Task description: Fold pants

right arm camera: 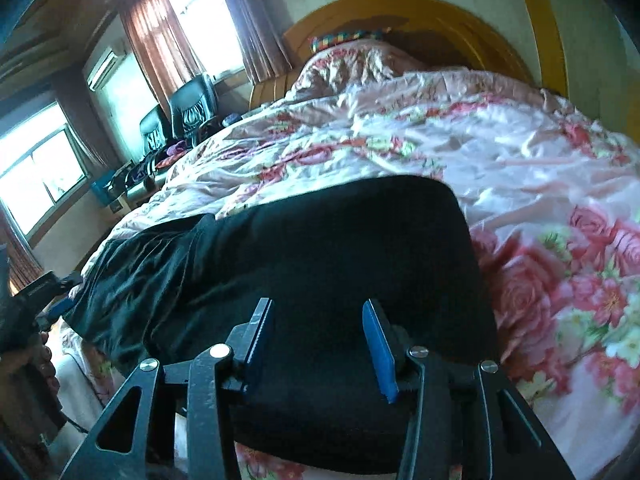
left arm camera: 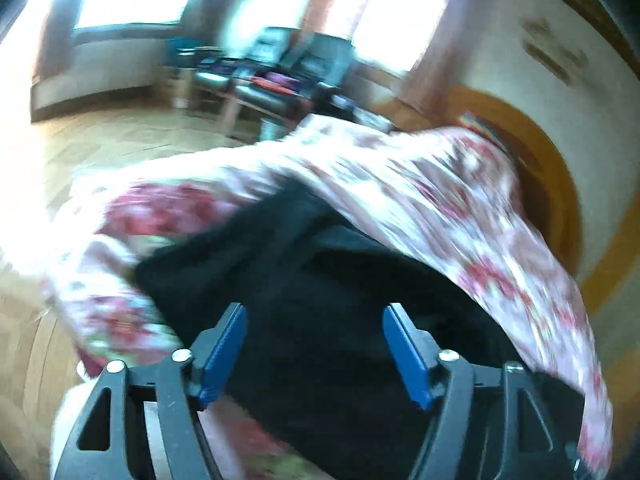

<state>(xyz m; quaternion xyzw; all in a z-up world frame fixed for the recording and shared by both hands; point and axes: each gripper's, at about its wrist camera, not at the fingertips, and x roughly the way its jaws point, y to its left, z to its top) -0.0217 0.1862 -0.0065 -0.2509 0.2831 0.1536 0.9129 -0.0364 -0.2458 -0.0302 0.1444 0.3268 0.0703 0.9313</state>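
Observation:
Black pants point(right arm camera: 320, 240) lie folded on a floral bedspread point(right arm camera: 520, 168), with a rounded fold edge toward the headboard and a shinier, wrinkled part to the left. My right gripper point(right arm camera: 318, 303) hovers low over them, its blue pads apart and nothing pinched between them. In the blurred left wrist view the pants point(left arm camera: 320, 264) spread dark under my left gripper point(left arm camera: 313, 310), whose blue pads stand wide apart and bare. At the left edge of the right wrist view a hand point(right arm camera: 24, 360) holds that left gripper beside the bed's corner.
A curved wooden headboard point(right arm camera: 400, 8) and a pillow point(right arm camera: 352, 60) close the far end of the bed. Two black chairs point(right arm camera: 192, 100) and a cluttered table point(left arm camera: 260, 80) stand by the curtained windows. Wooden floor point(left arm camera: 100, 140) lies beyond the bed's left side.

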